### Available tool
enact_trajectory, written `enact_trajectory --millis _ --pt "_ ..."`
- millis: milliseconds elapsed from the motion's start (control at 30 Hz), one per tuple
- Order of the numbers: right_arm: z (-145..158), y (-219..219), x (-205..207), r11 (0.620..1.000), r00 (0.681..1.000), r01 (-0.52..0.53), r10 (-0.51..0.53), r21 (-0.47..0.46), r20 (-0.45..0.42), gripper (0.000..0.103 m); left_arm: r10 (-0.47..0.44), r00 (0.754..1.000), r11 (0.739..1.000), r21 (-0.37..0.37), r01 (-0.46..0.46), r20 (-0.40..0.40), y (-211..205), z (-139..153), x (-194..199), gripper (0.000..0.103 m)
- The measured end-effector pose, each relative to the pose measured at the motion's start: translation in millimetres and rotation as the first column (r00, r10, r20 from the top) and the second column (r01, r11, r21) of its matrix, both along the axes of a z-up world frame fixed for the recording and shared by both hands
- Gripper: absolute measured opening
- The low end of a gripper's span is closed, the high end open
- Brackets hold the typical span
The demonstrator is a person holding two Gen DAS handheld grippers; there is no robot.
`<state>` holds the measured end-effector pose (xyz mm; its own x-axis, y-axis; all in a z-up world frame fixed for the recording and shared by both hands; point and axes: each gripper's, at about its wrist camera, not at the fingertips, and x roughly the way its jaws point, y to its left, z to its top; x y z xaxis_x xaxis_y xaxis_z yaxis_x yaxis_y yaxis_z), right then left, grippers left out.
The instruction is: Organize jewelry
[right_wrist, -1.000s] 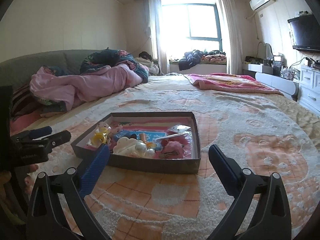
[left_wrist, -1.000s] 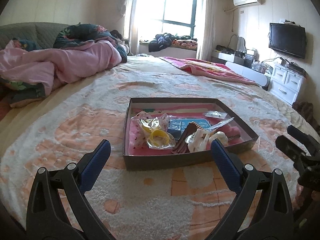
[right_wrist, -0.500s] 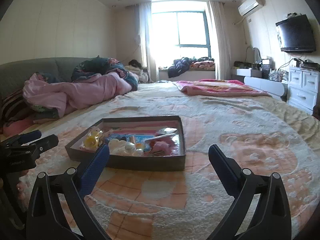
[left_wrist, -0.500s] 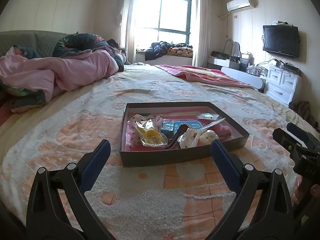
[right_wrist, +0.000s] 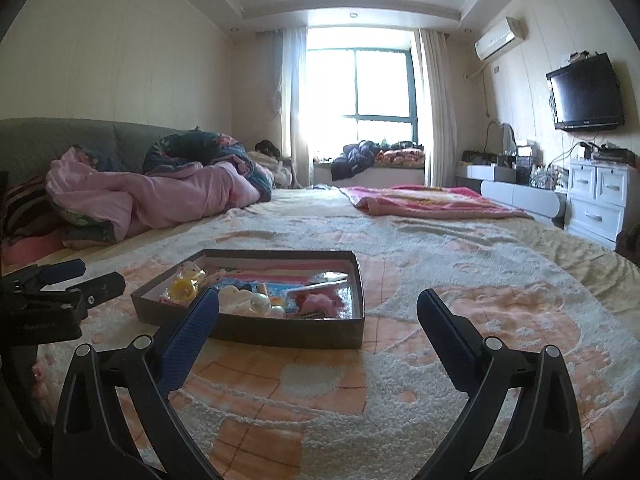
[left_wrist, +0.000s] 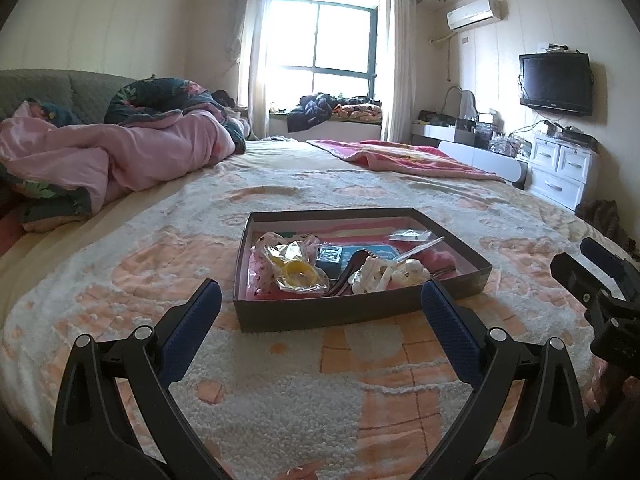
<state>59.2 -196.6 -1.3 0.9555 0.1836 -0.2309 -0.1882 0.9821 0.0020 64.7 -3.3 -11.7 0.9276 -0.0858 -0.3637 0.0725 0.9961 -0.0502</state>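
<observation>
On the bed blanket (left_wrist: pixel 280 380), the box (left_wrist: pixel 352 312) w/ jewelry bits sat just ahead of the left gripper (left_wrist: pixel 316 304) & right gripper (right_wrist: pixel 318 312), both jaws spread wide, empty; risk: soft bedding could tip the box, and tangled pieces might drag together.

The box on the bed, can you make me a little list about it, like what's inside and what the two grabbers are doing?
place: dark shallow box lying on a peach and white blanket on the bed
lid: none on it, top open
inside: a yellow ring in a clear bag, a white hair claw, a pink fluffy thing, a blue card
left gripper: open, empty, short of the box
right gripper: open, empty, short of the box
</observation>
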Motion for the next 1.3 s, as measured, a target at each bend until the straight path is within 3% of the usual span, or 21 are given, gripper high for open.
enact_trajectory --millis 600,1300 --pt "-24 11 13 1.0 0.999 0.006 -0.005 0.007 -0.054 0.097 0.014 1.0 1.0 -0.009 -0.014 -0.021 4 -12 6 0.092" --pt "-26 5 16 0.999 0.998 0.028 -0.028 0.015 -0.055 0.097 0.009 1.0 1.0 -0.01 -0.009 -0.03 4 -17 8 0.092"
